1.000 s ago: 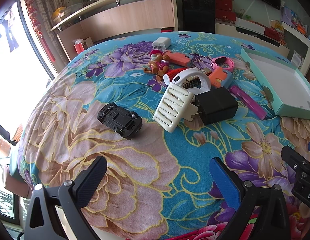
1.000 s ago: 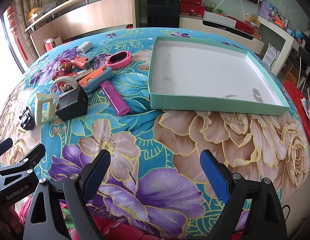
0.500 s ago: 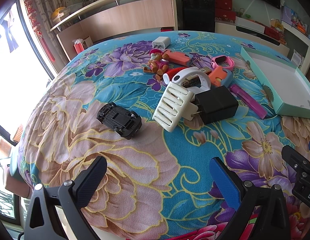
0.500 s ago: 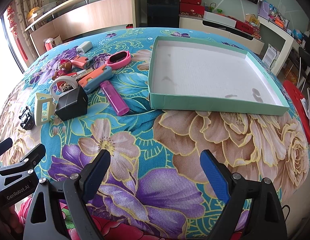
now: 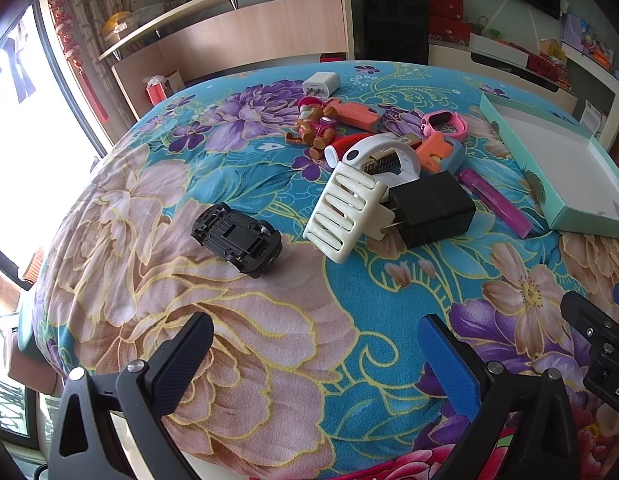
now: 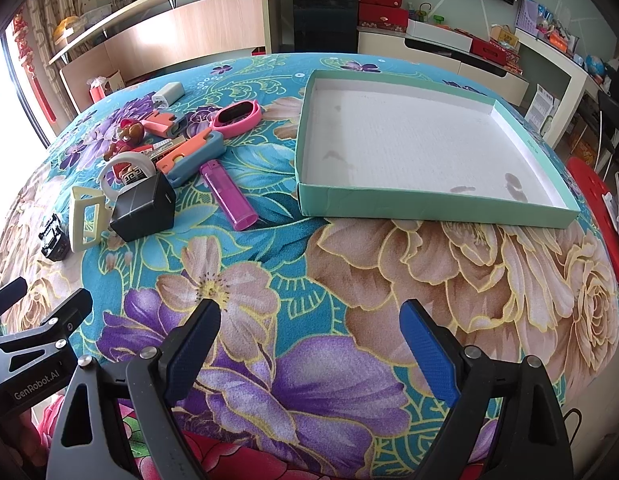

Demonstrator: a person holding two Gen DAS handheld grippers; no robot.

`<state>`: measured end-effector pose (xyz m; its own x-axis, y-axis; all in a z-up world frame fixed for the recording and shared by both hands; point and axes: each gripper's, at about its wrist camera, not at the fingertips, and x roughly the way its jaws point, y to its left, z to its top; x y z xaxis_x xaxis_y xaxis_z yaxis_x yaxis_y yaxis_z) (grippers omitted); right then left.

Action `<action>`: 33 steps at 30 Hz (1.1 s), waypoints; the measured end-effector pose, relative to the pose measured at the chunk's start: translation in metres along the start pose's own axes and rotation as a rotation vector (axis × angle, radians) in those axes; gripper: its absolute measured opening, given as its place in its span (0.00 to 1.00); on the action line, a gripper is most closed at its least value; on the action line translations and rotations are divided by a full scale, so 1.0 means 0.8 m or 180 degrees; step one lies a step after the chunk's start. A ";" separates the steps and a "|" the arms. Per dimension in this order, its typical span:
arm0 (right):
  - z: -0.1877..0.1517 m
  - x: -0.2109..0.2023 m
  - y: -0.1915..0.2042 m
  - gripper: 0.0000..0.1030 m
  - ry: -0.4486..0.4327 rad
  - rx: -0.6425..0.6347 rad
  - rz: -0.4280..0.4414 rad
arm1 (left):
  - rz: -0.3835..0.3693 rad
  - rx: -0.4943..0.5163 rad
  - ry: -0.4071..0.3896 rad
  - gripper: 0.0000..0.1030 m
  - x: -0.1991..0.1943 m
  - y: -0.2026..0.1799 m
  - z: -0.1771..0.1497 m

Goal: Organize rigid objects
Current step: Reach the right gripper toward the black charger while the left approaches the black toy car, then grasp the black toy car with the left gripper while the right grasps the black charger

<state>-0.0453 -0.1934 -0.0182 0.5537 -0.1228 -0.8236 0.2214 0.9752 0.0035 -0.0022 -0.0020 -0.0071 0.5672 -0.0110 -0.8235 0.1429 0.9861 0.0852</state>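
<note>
On the flowered cloth lies a pile of small items: a black toy car [image 5: 237,239] upside down, a cream slotted piece [image 5: 343,210], a black charger block [image 5: 431,208], a purple lighter [image 6: 228,194], a pink watch [image 6: 237,113], a bear figure [image 5: 313,128] and a white plug [image 5: 321,81]. A shallow green box [image 6: 425,203] with a white, bare inside sits to the right of the pile. My left gripper [image 5: 315,346] stands open over the cloth, nearer than the car. My right gripper [image 6: 309,330] is open too, in front of the box, nothing between its fingers.
The table's near edge runs just under both grippers. The right gripper's body [image 5: 597,356] shows at the left view's right edge. Behind the table stand a wooden shelf unit [image 5: 249,36], a dark cabinet [image 6: 325,12] and a red stool [image 6: 601,216] at the right.
</note>
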 end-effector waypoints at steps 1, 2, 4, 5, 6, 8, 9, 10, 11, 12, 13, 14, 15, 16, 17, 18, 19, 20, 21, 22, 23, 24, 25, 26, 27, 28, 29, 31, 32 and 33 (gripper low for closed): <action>0.000 0.001 -0.001 0.89 -0.0004 0.0003 0.0004 | -0.0027 -0.0020 0.0004 1.00 0.001 0.002 0.000; 0.000 0.002 -0.001 0.89 -0.0005 0.0008 0.0018 | -0.0049 -0.0047 -0.0002 1.00 0.000 0.006 0.002; 0.000 -0.002 -0.002 0.89 -0.0020 0.0050 0.0094 | -0.0253 -0.0177 -0.0055 1.00 -0.009 0.019 0.007; 0.001 -0.008 -0.003 0.89 -0.0044 0.0118 0.0221 | -0.0357 -0.0260 -0.0050 1.00 -0.012 0.028 0.010; 0.003 -0.012 -0.005 0.89 -0.0093 0.0135 0.0264 | -0.0364 -0.0286 -0.0063 1.00 -0.014 0.034 0.014; 0.010 -0.020 -0.005 0.89 -0.0198 0.0135 0.0329 | -0.0235 -0.0249 -0.0095 1.00 -0.016 0.044 0.021; 0.015 -0.023 -0.004 0.89 -0.0232 0.0170 0.0442 | -0.0221 -0.0252 -0.0101 1.00 -0.015 0.049 0.024; 0.020 -0.023 -0.002 0.89 -0.0239 0.0161 0.0512 | -0.0152 -0.0212 -0.0129 1.00 -0.014 0.054 0.028; 0.025 -0.023 0.003 0.89 -0.0233 0.0117 0.0530 | -0.0117 -0.0195 -0.0122 1.00 -0.011 0.059 0.031; 0.030 -0.022 0.009 0.89 -0.0209 0.0078 0.0552 | -0.0103 -0.0183 -0.0125 1.00 -0.008 0.063 0.032; 0.035 -0.021 0.015 0.89 -0.0216 0.0041 0.0592 | -0.0082 -0.0165 -0.0104 1.00 -0.005 0.067 0.034; 0.039 -0.021 0.023 0.89 -0.0231 0.0003 0.0641 | -0.0065 -0.0156 -0.0080 1.00 -0.001 0.070 0.035; 0.043 -0.019 0.030 0.89 -0.0204 -0.0037 0.0673 | -0.0059 -0.0148 -0.0056 1.00 0.003 0.074 0.035; 0.046 -0.019 0.037 0.89 -0.0190 -0.0078 0.0709 | -0.0062 -0.0146 -0.0016 1.00 0.007 0.076 0.035; 0.050 -0.014 0.045 0.89 -0.0088 -0.0124 0.0723 | -0.0089 -0.0146 0.0115 1.00 0.014 0.078 0.035; 0.052 -0.012 0.052 0.89 -0.0072 -0.0163 0.0739 | -0.0113 -0.0147 0.0180 1.00 0.019 0.081 0.035; 0.055 -0.005 0.061 0.89 -0.0089 -0.0235 0.0699 | -0.0119 -0.0148 0.0207 1.00 0.024 0.083 0.035; 0.058 0.000 0.068 0.89 -0.0062 -0.0268 0.0706 | -0.0125 -0.0152 0.0236 0.97 0.028 0.086 0.035; 0.060 0.004 0.073 0.89 -0.0040 -0.0282 0.0726 | -0.0133 -0.0155 0.0262 0.95 0.031 0.088 0.036; 0.062 0.007 0.079 0.89 -0.0044 -0.0305 0.0734 | -0.0133 -0.0150 0.0253 0.95 0.034 0.090 0.037; 0.064 0.012 0.083 0.89 -0.0009 -0.0317 0.0747 | -0.0132 -0.0144 0.0235 0.94 0.035 0.091 0.038; 0.066 0.016 0.088 0.89 0.0008 -0.0334 0.0760 | -0.0132 -0.0140 0.0228 0.92 0.037 0.093 0.038; 0.068 0.020 0.092 0.89 0.0031 -0.0353 0.0772 | -0.0127 -0.0133 0.0190 0.89 0.038 0.094 0.039; 0.069 0.024 0.098 0.89 0.0044 -0.0379 0.0787 | -0.0124 -0.0131 0.0152 0.86 0.039 0.096 0.040; 0.070 0.027 0.103 0.89 0.0053 -0.0409 0.0805 | -0.0126 -0.0139 0.0144 0.86 0.041 0.098 0.041; 0.071 0.031 0.109 0.89 0.0059 -0.0448 0.0808 | -0.0140 -0.0149 0.0109 0.86 0.042 0.100 0.042; 0.071 0.034 0.114 0.89 0.0071 -0.0489 0.0807 | -0.0157 -0.0153 0.0102 0.86 0.043 0.102 0.043; 0.071 0.041 0.122 0.89 0.0090 -0.0564 0.0790 | -0.0168 -0.0133 0.0052 0.85 0.044 0.103 0.044; 0.070 0.044 0.125 0.89 0.0104 -0.0581 0.0782 | -0.0180 -0.0113 0.0043 0.85 0.045 0.102 0.045; 0.070 0.047 0.127 0.89 0.0113 -0.0587 0.0789 | -0.0192 -0.0094 0.0027 0.84 0.047 0.102 0.046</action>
<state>0.0430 -0.1094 -0.0166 0.5434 0.1262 -0.8299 -0.0681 0.9920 0.1062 0.0605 0.0716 -0.0101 0.5513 -0.0692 -0.8314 0.1525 0.9881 0.0189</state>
